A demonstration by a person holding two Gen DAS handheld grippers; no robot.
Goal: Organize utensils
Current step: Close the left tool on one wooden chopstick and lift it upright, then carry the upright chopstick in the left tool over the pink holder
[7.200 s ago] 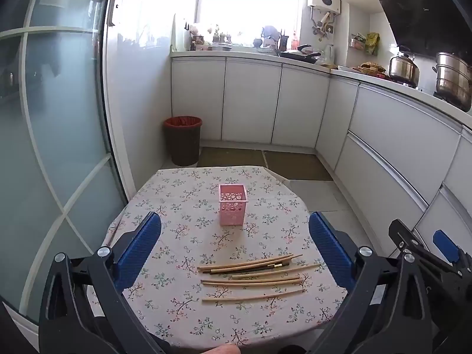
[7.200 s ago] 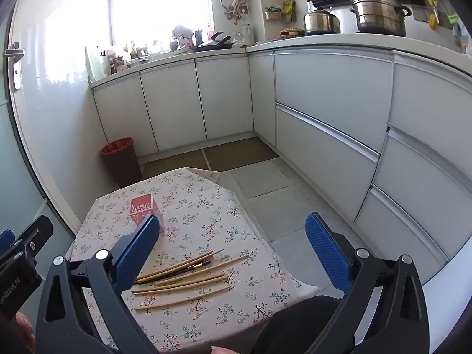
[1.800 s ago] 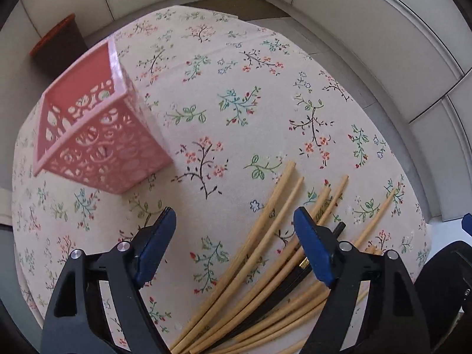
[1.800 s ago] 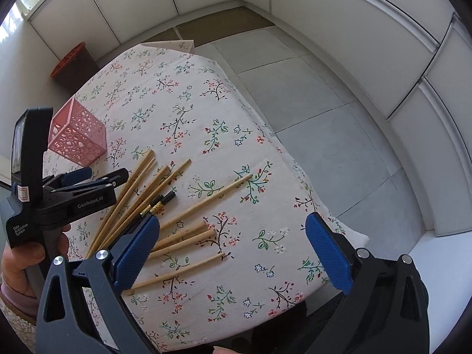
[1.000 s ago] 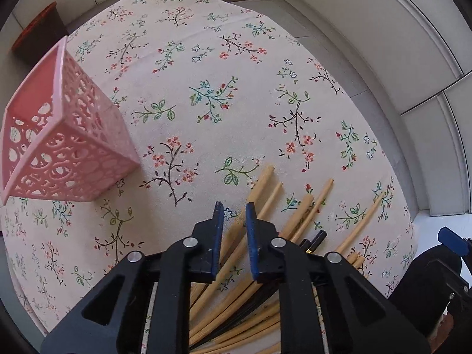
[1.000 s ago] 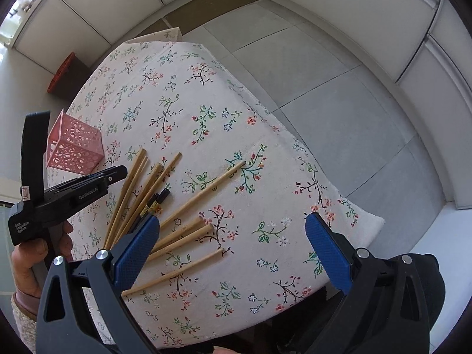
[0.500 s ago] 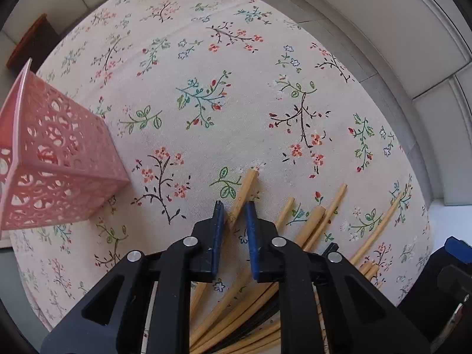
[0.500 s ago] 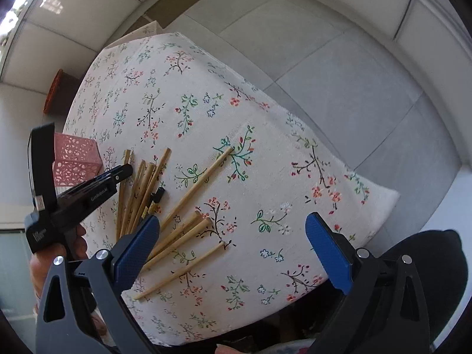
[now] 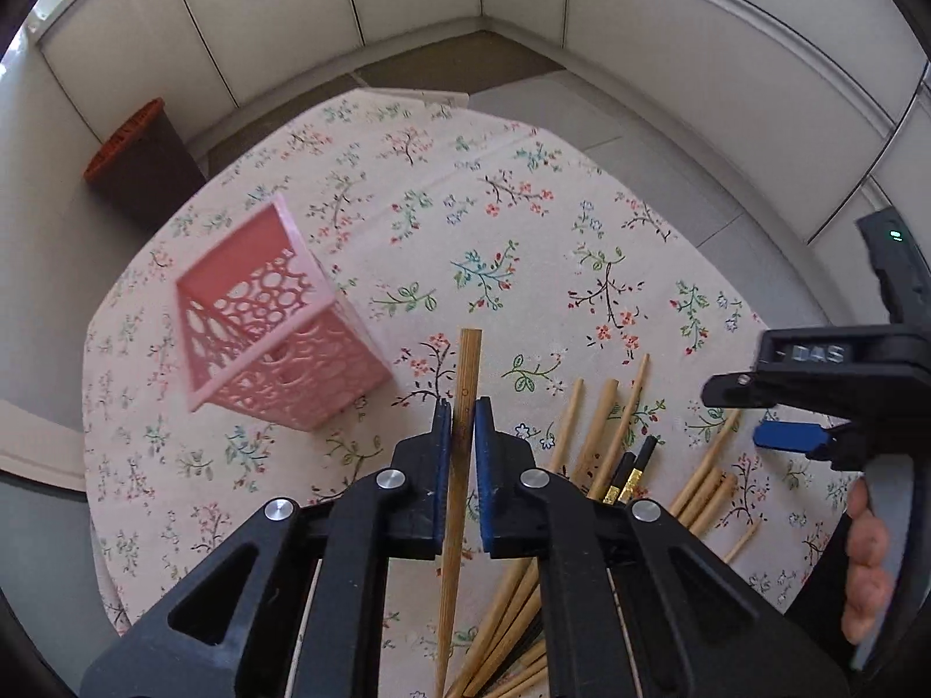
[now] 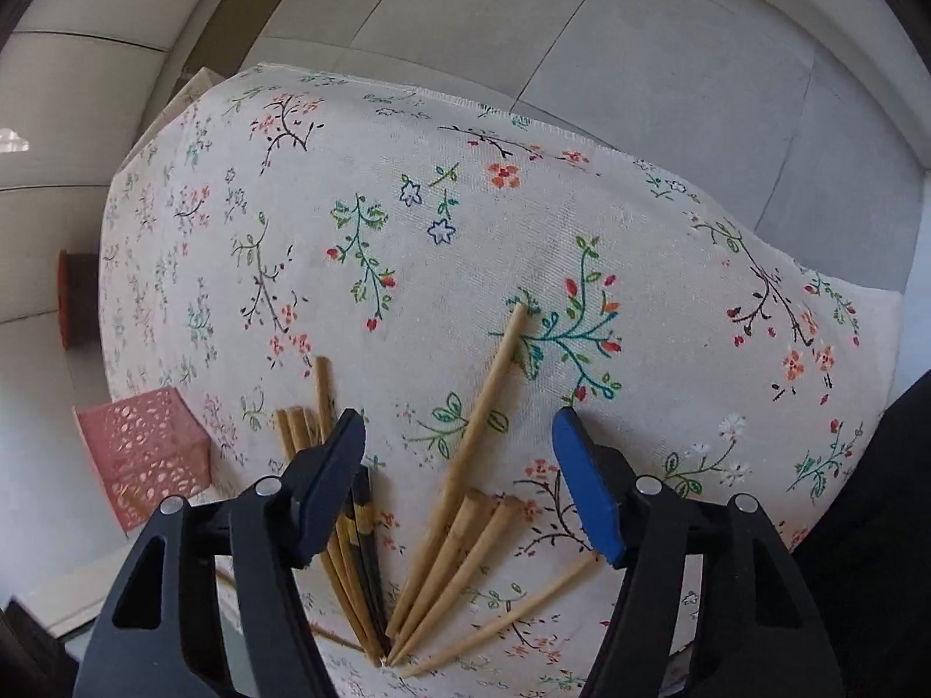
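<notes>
My left gripper [image 9: 461,424] is shut on one wooden chopstick [image 9: 468,360], held lifted above the floral tablecloth [image 9: 523,221], close to the right of the pink lattice holder [image 9: 273,326]. The other wooden chopsticks [image 9: 599,436] and a black pair [image 9: 631,465] lie fanned on the cloth. My right gripper [image 10: 459,436] hangs low over that fan. Its jaws are closing with a long chopstick [image 10: 483,407] between them, and the pads do not touch it. The pink holder [image 10: 145,453] stands to its left.
A dark bin with an orange rim [image 9: 139,157] stands on the floor beyond the table. White cabinets [image 9: 698,58] line the back and right. A person's hand [image 9: 867,570] holds the right gripper's handle. The cloth's edge [image 10: 523,122] drops off to grey floor tiles.
My left gripper has risen with the chopstick clamped in it. My right gripper has come down close over the chopsticks, rolled, and its jaws have narrowed.
</notes>
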